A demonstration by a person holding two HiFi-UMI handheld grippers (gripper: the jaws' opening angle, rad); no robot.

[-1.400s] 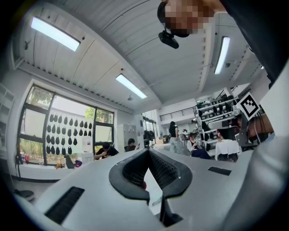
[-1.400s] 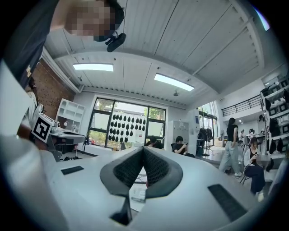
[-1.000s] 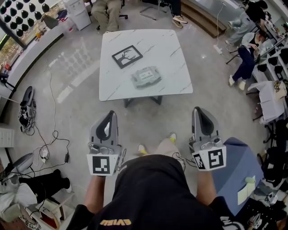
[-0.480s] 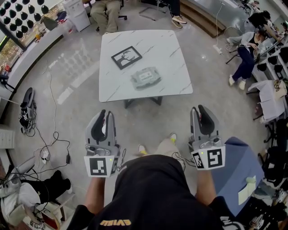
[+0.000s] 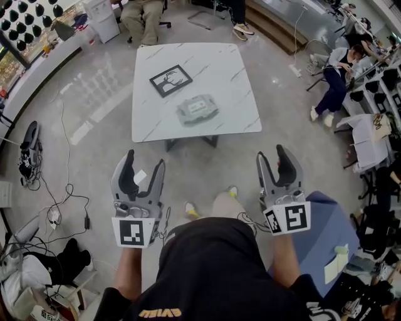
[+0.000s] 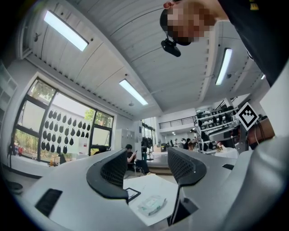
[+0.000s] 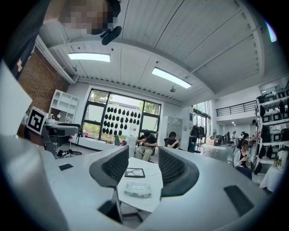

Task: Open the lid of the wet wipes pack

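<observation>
The wet wipes pack (image 5: 197, 110) lies flat on the white marble-look table (image 5: 219, 69), lid side up, some way ahead of me. It also shows small between the jaws in the left gripper view (image 6: 151, 205) and the right gripper view (image 7: 137, 189). My left gripper (image 5: 145, 160) and right gripper (image 5: 272, 153) are held at waist height, well short of the table and pointing toward it. Both pairs of jaws have just been opening and now stand open, with nothing between them.
A black picture frame (image 5: 170, 80) lies on the table behind the pack. A person sits in a chair (image 5: 143, 15) beyond the table; others sit at the right (image 5: 331, 75). Cables (image 5: 66, 188) trail on the floor at left. A blue stool (image 5: 326, 232) stands close on my right.
Both grippers' jaws went from shut to open, the left wider than the right. The hands stayed roughly where they were.
</observation>
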